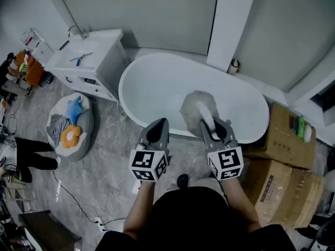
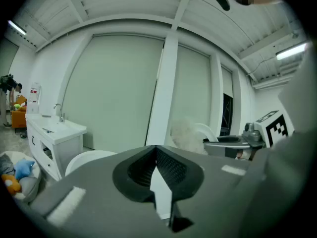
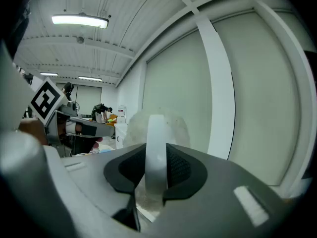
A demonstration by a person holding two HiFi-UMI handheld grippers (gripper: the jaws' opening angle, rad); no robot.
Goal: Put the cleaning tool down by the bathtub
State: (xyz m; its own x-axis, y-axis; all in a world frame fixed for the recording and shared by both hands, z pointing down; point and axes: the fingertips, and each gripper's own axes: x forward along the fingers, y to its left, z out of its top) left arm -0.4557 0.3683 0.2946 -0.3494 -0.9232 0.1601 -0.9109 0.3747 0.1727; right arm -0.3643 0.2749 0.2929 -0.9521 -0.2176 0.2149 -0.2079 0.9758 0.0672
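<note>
Cleaning tool point(image 1: 199, 110): pale fluffy head on a flat white handle point(image 3: 155, 148). It is held out over the inside of the bathtub point(image 1: 157, 85), with the head past the near rim.

Right tongs point(image 1: 213, 127): clamped on the handle, pads pressed to both flat sides. The handle runs straight out between them and the head sits beyond.

Left tongs point(image 1: 157, 130): closed tip to tip with nothing between them, level with the right ones above the tub's near edge.

Handling, as judged:
- Probably light.
- The head looks soft and bulky, so it would squash and give no firm hold. Cannot tell whether it is wet.
- The handle looks like stiff, smooth plastic and may swivel in the pads if the head swings.
- The best hold is the present one, on the handle's flats.
- Not fragile. It should take being set on the grey floor point(image 1: 104, 156) beside the tub without special care.
</note>
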